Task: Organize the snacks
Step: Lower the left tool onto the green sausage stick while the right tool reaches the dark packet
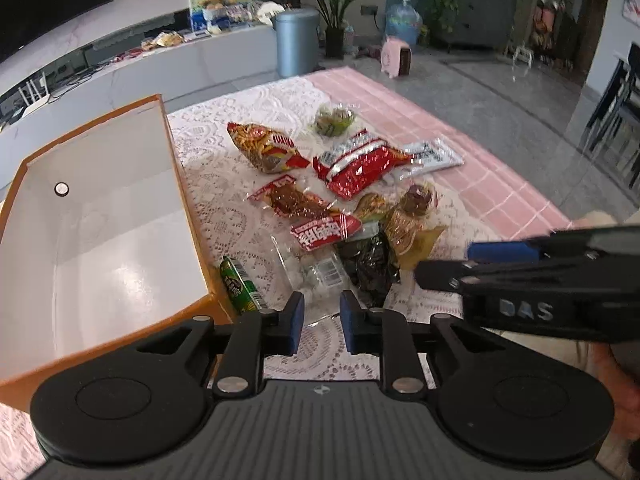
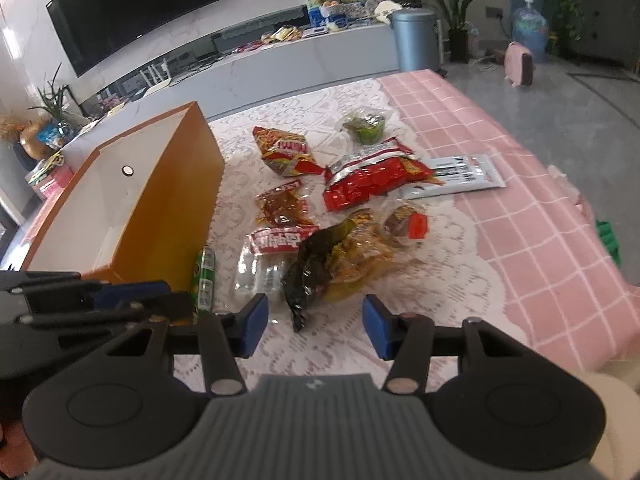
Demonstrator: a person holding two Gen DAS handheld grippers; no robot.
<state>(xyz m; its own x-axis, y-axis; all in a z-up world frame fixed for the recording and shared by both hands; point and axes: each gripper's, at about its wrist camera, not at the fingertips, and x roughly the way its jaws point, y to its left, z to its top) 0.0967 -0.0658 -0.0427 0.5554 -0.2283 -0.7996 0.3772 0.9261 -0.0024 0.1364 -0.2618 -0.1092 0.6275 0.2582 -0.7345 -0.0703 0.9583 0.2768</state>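
Observation:
An orange box [image 1: 188,208] with a white, bare inside stands open on the left of the table; its orange wall [image 2: 172,200] faces the snacks. Several snack packets lie on the lace cloth: a green tube packet [image 1: 240,286] against the box, a clear packet [image 1: 316,272], a black packet [image 2: 312,276], a big red bag [image 2: 368,184] and a white packet [image 2: 460,176]. My left gripper [image 1: 323,322] is shut with nothing in it, just short of the clear packet. My right gripper [image 2: 316,326] stands open above the black packet's tail, with nothing between its pads.
A lace cloth [image 2: 440,280] lies over a pink checked tablecloth [image 2: 540,240]; the table's edge runs along the right. The two grippers are close side by side near the front. Beyond the table stand a low white cabinet [image 2: 300,60] and a blue bin [image 2: 414,40].

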